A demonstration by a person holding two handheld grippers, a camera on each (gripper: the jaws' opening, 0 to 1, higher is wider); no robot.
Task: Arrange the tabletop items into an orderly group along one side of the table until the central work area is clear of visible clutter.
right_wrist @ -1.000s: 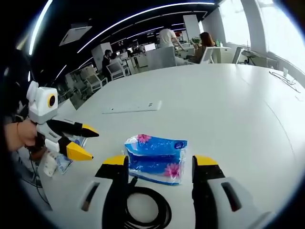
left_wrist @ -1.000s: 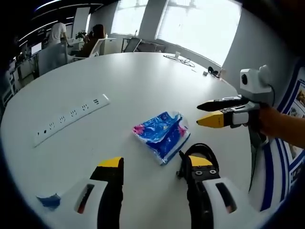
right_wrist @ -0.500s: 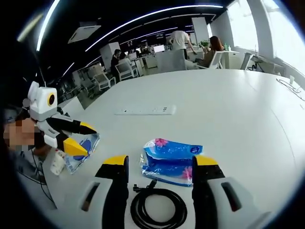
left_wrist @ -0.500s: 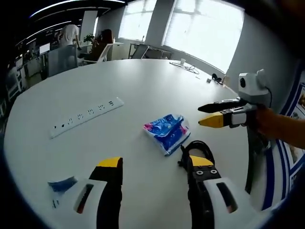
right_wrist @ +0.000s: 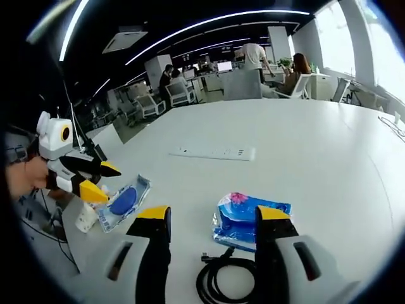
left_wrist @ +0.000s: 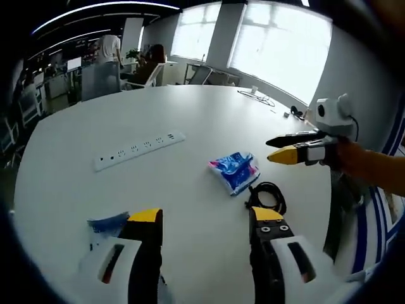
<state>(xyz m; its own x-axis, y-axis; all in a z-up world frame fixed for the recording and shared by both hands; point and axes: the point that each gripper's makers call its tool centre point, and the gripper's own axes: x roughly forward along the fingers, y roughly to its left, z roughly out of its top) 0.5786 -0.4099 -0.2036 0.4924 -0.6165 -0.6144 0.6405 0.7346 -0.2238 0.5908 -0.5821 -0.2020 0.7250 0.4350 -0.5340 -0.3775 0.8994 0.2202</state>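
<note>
No lettering can be read: the print on the blue tissue pack (right_wrist: 250, 220) beside the black cable (right_wrist: 229, 285) is too blurred.

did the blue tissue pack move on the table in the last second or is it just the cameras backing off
Cannot tell of any move. The blue tissue pack keeps its place between the power strip and the black cable coil; both views simply pulled back.
</note>
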